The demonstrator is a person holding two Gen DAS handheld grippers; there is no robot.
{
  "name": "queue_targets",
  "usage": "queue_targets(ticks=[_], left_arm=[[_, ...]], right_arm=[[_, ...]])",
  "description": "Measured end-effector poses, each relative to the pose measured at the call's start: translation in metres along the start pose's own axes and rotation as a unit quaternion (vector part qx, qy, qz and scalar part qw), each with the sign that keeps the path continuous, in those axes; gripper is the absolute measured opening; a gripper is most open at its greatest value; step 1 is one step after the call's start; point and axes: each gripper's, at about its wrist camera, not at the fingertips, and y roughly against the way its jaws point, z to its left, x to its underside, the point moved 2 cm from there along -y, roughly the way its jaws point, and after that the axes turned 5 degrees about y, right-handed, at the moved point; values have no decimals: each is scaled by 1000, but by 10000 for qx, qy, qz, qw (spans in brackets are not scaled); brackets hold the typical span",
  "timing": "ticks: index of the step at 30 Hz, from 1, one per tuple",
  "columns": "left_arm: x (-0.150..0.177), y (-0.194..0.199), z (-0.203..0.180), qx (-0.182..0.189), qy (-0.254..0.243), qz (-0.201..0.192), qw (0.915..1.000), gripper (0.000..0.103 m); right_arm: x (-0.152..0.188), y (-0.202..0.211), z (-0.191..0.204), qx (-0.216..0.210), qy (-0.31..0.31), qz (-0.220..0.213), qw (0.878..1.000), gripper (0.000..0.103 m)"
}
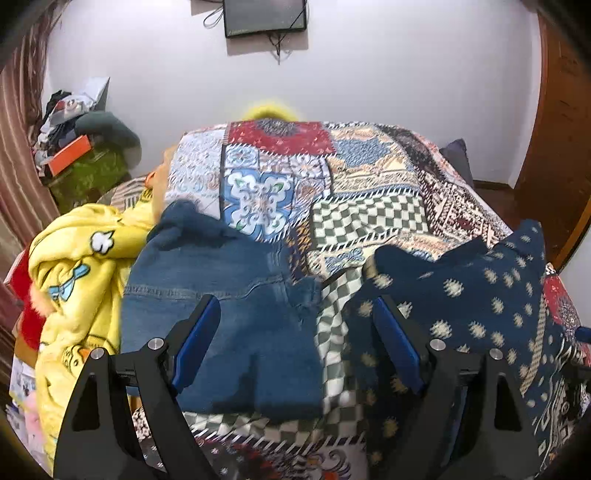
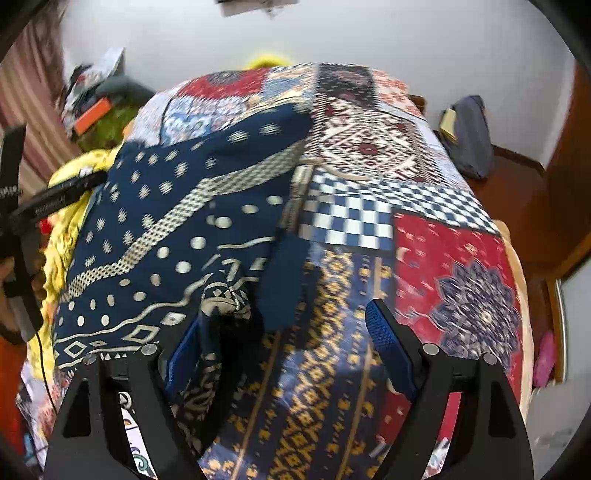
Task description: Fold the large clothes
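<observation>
A navy garment with cream dots and bands (image 2: 177,221) lies crumpled on the patchwork bedspread (image 2: 369,206); it also shows at the right of the left wrist view (image 1: 480,295). Folded blue jeans (image 1: 229,310) lie on the bed to its left. My left gripper (image 1: 299,336) is open and empty, just above the jeans' near right part. My right gripper (image 2: 284,339) is open, with a bunched edge of the navy garment by its left finger (image 2: 184,354), not clamped. The left gripper's body (image 2: 55,199) shows at the left of the right wrist view.
A yellow cartoon blanket (image 1: 81,273) is heaped at the bed's left. Clutter with an orange box (image 1: 70,155) is piled by the curtain. A dark bag (image 2: 469,136) sits on the wooden floor to the right. A screen (image 1: 264,16) hangs on the white wall.
</observation>
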Motion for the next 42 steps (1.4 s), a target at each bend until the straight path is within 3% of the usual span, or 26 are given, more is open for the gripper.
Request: queue_targets(ticks=[4, 8, 12, 16, 20, 22, 26, 33, 38, 42], left_arm=[[15, 29, 0, 499, -41, 65, 9987, 85], [38, 61, -18, 997, -347, 157, 9943, 85], [63, 67, -35, 1456, -465, 591, 9865, 85], [94, 66, -39, 1444, -591, 897, 9837, 86], [107, 67, -19, 1548, -269, 1050, 9820, 88], [107, 70, -5, 1656, -36, 1106, 9800, 88], [97, 77, 16, 1193, 134, 856, 9891, 88], [67, 76, 30, 1149, 368, 565, 9911, 88], [51, 56, 14, 1741, 487, 725, 9808, 88], [48, 25, -5, 2232, 742, 1144, 9652, 88]], right_arm=[[2, 21, 7, 132, -20, -241, 9996, 81], [1, 29, 25, -372, -47, -281, 9989, 81], [8, 17, 42, -643, -82, -38, 9979, 81], [26, 1, 47, -502, -20, 331, 9982, 81], [43, 0, 36, -360, -60, 559, 9978, 81], [49, 5, 30, -376, -76, 609, 9974, 81], [49, 19, 25, -347, 23, 523, 9980, 81], [18, 27, 26, -315, -18, -21, 9995, 82], [-6, -2, 21, -739, -563, -9, 9957, 82], [-12, -34, 14, -843, -847, 239, 9925, 82]])
